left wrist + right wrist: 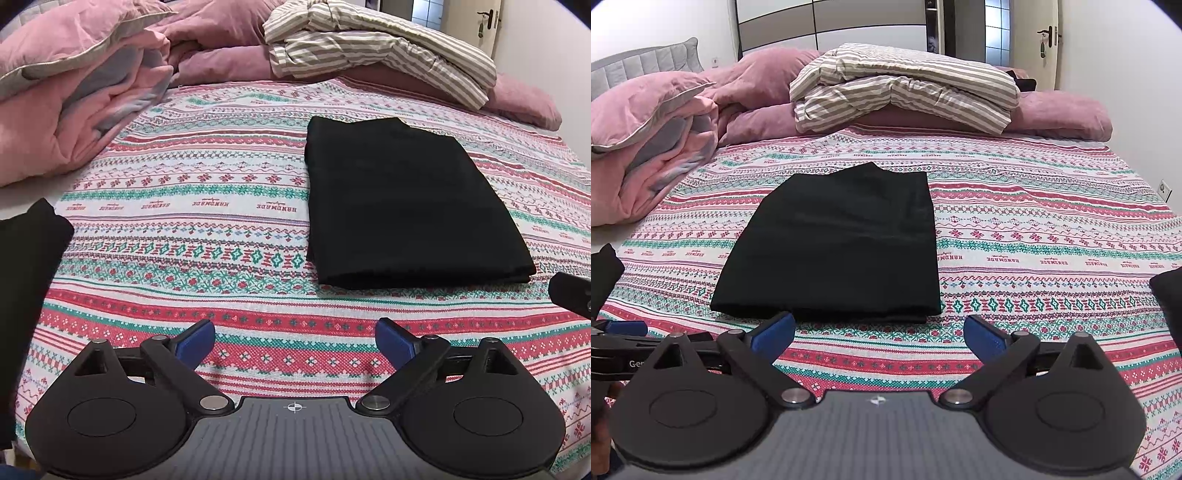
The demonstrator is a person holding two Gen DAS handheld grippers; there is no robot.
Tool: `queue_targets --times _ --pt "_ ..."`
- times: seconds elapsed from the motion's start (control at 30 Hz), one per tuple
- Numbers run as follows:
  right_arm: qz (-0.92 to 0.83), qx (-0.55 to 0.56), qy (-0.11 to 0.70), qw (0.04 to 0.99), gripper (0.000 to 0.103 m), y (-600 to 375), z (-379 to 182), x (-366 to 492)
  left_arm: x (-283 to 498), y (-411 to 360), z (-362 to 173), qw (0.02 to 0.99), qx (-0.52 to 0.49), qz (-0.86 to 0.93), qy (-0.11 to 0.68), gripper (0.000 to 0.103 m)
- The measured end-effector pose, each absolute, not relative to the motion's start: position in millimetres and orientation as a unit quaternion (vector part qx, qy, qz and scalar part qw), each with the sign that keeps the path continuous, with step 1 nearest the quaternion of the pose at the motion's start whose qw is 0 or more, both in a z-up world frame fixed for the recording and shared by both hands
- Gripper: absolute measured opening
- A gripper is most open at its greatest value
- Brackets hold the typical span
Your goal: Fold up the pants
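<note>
Both the left gripper (294,341) and right gripper (879,334) gape wide and empty above the bedspread (221,229), short of the folded black pants (834,243).

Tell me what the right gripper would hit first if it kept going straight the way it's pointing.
Probably the patterned bedspread just short of the folded black pants. The right gripper is open and empty, angled down at the bed; depth is hard to judge, so it might meet the pants' near edge instead.

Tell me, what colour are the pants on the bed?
Black. The pants show best in the right wrist view.
</note>
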State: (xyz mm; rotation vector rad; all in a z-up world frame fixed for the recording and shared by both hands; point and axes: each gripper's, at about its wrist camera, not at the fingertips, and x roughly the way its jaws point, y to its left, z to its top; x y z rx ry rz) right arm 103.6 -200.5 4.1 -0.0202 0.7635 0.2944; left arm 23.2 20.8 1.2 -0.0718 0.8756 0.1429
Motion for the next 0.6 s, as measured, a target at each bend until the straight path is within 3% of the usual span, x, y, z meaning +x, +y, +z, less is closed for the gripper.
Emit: queue_targets --times 0.6 --pt "0.141 -0.042 0.373 0.916 0.103 -190.2 0.1 103.1 21.1 24.3 6.7 0.905 -0.048 0.073 0.416 0.098"
